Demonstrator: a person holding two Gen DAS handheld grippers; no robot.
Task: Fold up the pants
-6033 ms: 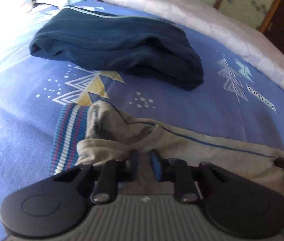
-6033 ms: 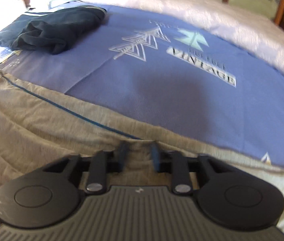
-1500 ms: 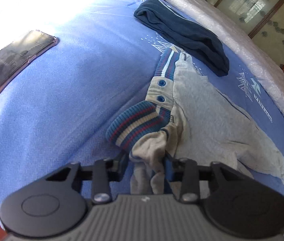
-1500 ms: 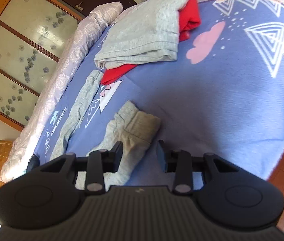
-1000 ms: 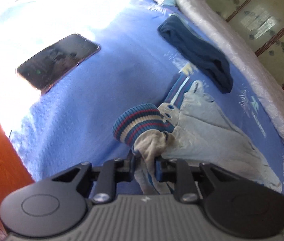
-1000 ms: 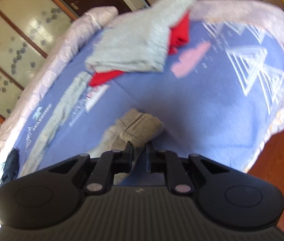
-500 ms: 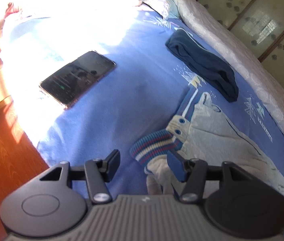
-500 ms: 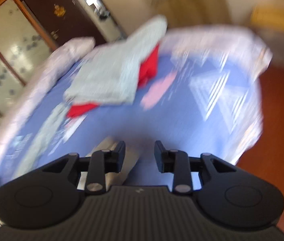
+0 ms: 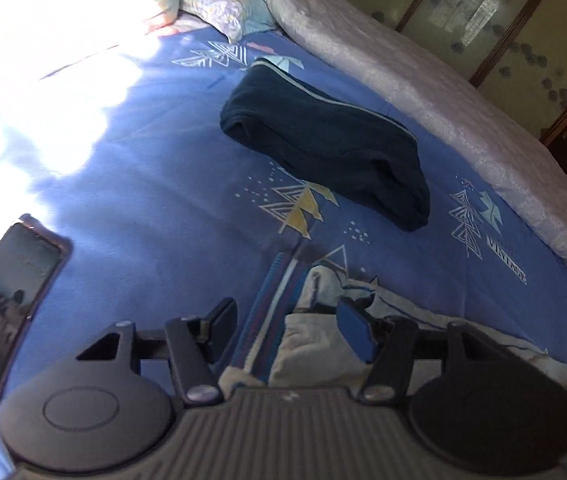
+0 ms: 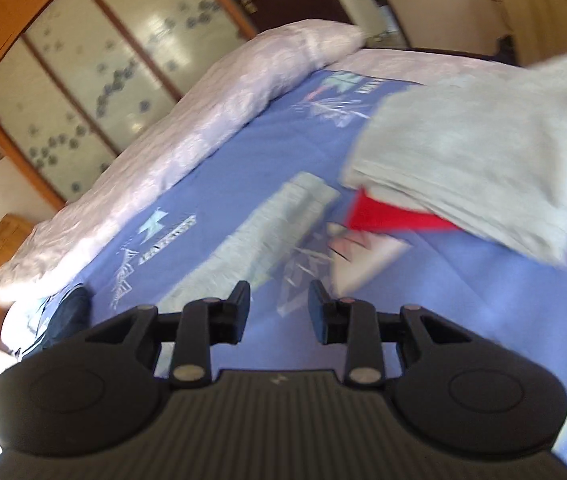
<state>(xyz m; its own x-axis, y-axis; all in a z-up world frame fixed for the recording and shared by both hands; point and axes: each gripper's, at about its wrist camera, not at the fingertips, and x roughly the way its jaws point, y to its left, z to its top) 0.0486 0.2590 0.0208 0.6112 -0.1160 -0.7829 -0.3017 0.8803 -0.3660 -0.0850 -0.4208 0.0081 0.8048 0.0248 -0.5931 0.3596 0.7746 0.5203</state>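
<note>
The grey pants (image 9: pixel 319 344) with a striped blue, white and red waistband (image 9: pixel 271 312) lie on the blue bedsheet (image 9: pixel 155 200). My left gripper (image 9: pixel 287 330) is open, its jaws wide apart on either side of the waistband, holding nothing. In the right wrist view a grey pant leg (image 10: pixel 271 228) stretches across the sheet ahead of my right gripper (image 10: pixel 279 308), which is open and empty above the bed.
Folded navy pants (image 9: pixel 327 140) lie further back. A phone (image 9: pixel 7 296) lies at the left bed edge. A pale quilt (image 9: pixel 423 76) runs along the far side. A folded grey garment (image 10: pixel 483 152) on a red one (image 10: pixel 391 216) sits at the right.
My left gripper has let go of the waistband and moved forward over it. My right gripper has released the pant cuff, opened and swung up and away from it.
</note>
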